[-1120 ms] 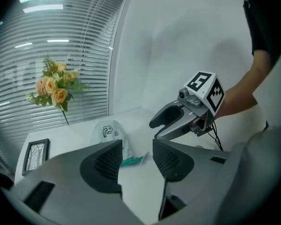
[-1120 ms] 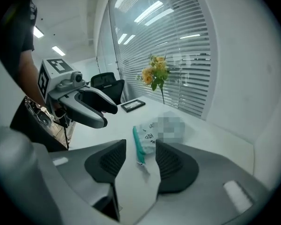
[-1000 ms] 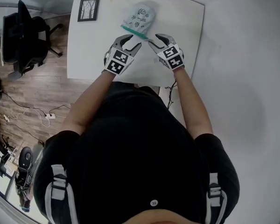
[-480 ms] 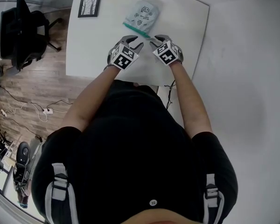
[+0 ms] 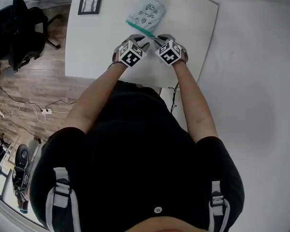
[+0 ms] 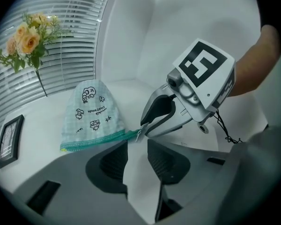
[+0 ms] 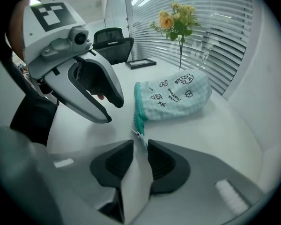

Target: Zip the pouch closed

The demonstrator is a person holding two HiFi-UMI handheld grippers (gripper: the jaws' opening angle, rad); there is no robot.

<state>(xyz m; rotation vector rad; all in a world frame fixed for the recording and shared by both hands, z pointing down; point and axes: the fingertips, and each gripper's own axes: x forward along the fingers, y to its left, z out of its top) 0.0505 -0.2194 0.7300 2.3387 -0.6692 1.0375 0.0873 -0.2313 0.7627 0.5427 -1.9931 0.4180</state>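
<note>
A pale checked pouch (image 5: pixel 146 14) with a teal zipper edge (image 5: pixel 139 29) lies flat on the white table (image 5: pixel 94 47). Both grippers hang low over the table just in front of that edge. My right gripper (image 5: pixel 160 38) (image 7: pixel 140 149) has been closing, and the metal zipper pull (image 7: pixel 139 135) lies between its tips with a gap still showing. My left gripper (image 5: pixel 140 42) (image 6: pixel 136 146) has also been closing. Only bare table shows between its pads, and the pouch's (image 6: pixel 90 114) zipper end lies just beyond its tips. In the left gripper view the right gripper's tips (image 6: pixel 144 127) sit at the pull.
A black picture frame (image 5: pixel 90 1) lies at the table's far left, with flowers (image 7: pixel 178 15) in front of window blinds behind the pouch. A black office chair (image 5: pixel 19 30) stands on the wooden floor to the left. The table's near edge (image 5: pixel 135 83) runs just behind my wrists.
Both grippers have dropped toward the table, drawn closer together and moved up to the pouch's zipper edge. Their jaws stand narrower than before. The pouch has not moved.
</note>
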